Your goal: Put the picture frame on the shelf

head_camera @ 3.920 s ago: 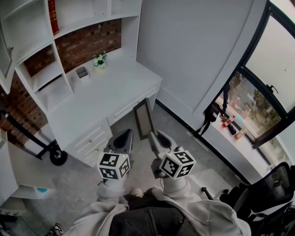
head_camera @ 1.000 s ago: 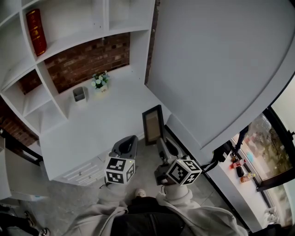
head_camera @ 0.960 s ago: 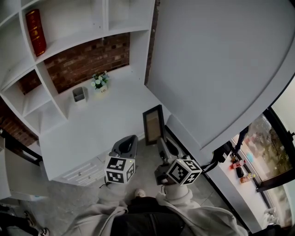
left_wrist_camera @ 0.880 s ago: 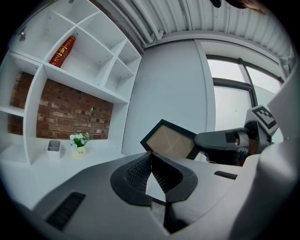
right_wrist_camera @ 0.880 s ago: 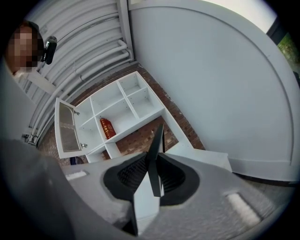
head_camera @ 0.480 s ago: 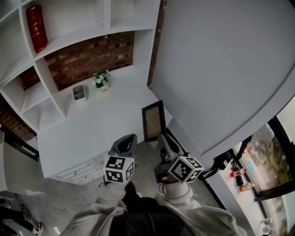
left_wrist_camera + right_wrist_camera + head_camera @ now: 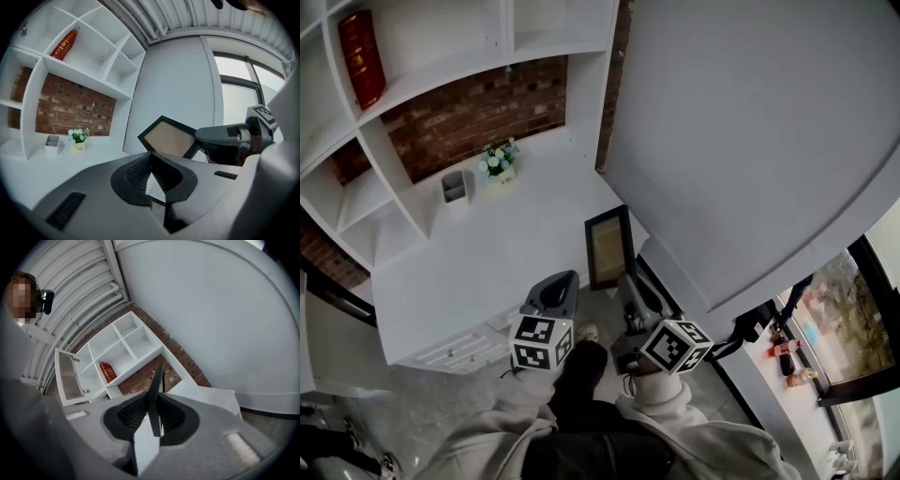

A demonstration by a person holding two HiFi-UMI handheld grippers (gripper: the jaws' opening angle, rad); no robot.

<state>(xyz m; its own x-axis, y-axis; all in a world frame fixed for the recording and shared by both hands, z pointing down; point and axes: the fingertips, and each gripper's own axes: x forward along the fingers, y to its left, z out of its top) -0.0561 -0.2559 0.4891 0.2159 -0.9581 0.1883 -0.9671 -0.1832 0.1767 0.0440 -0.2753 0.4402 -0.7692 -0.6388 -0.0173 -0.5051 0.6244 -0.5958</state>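
Though broadside overhead, picture frame (image 7: 608,250) edge-on, clamped by right hand-held gripper (image 7: 153,401), left hand-held gripper (image 7: 150,154) closed

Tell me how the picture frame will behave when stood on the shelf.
The frame looks rigid: it juts straight from the right gripper, pinched at one edge only. Thin and flat, it would probably tip if stood upright unsupported. Its front may be glass, so likely fragile.

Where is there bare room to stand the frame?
Bare: the wide desktop between the flowerpot and the held frame, and the upper cubbies right of the red object. Crowded only around flowerpot and grey cup.
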